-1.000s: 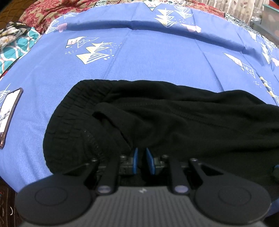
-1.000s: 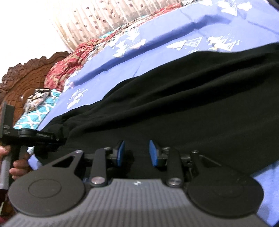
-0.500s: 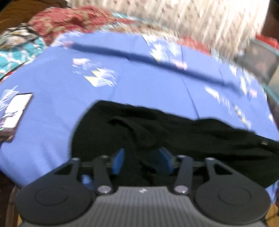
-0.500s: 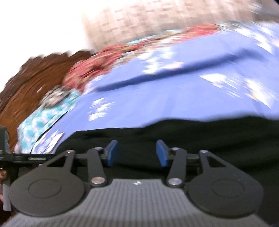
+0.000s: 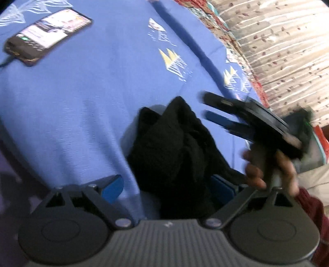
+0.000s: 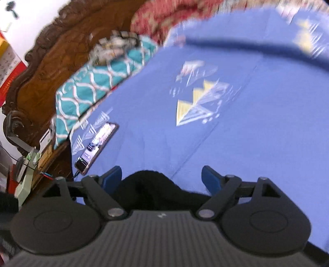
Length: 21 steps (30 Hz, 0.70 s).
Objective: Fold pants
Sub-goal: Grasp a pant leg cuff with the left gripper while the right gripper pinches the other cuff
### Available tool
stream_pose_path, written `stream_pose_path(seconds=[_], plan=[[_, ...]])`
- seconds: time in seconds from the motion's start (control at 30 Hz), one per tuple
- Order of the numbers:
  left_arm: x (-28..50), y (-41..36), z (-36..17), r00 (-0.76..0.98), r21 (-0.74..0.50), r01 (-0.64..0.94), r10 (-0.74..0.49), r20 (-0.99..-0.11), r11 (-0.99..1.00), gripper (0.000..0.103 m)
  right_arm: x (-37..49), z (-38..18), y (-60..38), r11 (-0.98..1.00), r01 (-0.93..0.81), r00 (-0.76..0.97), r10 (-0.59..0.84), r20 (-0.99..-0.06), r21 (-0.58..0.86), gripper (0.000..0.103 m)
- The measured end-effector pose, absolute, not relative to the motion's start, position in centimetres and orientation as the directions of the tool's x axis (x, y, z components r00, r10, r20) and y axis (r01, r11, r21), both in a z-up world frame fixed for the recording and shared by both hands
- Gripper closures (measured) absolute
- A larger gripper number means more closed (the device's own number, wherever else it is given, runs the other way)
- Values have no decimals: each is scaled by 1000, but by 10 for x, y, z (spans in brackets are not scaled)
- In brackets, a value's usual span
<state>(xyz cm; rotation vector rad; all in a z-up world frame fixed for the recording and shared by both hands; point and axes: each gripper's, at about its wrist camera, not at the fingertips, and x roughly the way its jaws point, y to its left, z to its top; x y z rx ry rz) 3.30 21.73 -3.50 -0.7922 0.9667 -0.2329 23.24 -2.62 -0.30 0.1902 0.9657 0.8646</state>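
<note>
Matt black knit-cloth pants (image 5: 174,147)

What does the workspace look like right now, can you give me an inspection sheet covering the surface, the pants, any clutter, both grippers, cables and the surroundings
Surface: blue bedsheet with printed triangle motifs, creased.
Job's things: black pants bunched in a heap on the sheet, not flat.
Clutter: phone lying screen-up and lit, apart from the pants; teal patterned cloth by the headboard.
Grippers: left gripper open, jaws have just been opening, pants between them but not pinched; right gripper open, jaws also just opening, pants edge below them, not gripped. A hand holds the right one.
Cables: a dark lead at the phone's end.
Surroundings: carved wooden headboard, patterned curtain, red floral bedding.
</note>
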Motion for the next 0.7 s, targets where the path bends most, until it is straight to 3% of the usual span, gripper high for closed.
stream_pose_path(seconds=[0.13, 0.2, 0.23, 0.27, 0.3, 0.33, 0.37, 0.43, 0.57, 0.7], plan=[[42, 214, -46, 562, -711, -148, -534, -632, 687, 5, 237, -31, -6, 615, -556, 66, 704, -707, 560, 15], [46, 216, -54, 564, -728, -139, -550, -616, 672, 5, 221, -33, 2, 564, -646, 28, 691, -722, 515, 16], [47, 217, -58, 568, -733, -133, -555, -608, 667, 5, 213, -32, 2, 541, -678, 12, 684, -729, 497, 20], [48, 217, -61, 574, -739, -125, -559, -598, 662, 7, 207, -32, 0, 539, -687, 13, 679, -734, 487, 32], [48, 216, -62, 585, -742, -116, -558, -588, 660, 10, 202, -30, -3, 551, -689, 35, 675, -737, 472, 40], [46, 216, -62, 596, -737, -106, -550, -585, 668, 25, 198, -27, -6, 560, -692, 58, 673, -738, 456, 56], [46, 215, -61, 597, -727, -90, -547, -586, 681, 51, 192, -24, -9, 571, -696, 91, 672, -735, 435, 68], [46, 216, -64, 585, -750, -84, -576, -571, 656, 53, 182, -15, -11, 599, -704, 167, 662, -731, 382, 81], [39, 213, -36, 656, -690, 12, -526, -541, 724, 66, 152, 13, -1, 620, -749, 304, 634, -712, 233, 85], [53, 217, 7, 752, -615, 127, -480, -452, 778, 69, 151, 66, 2, 636, -760, 447, 660, -603, 133, 85]])
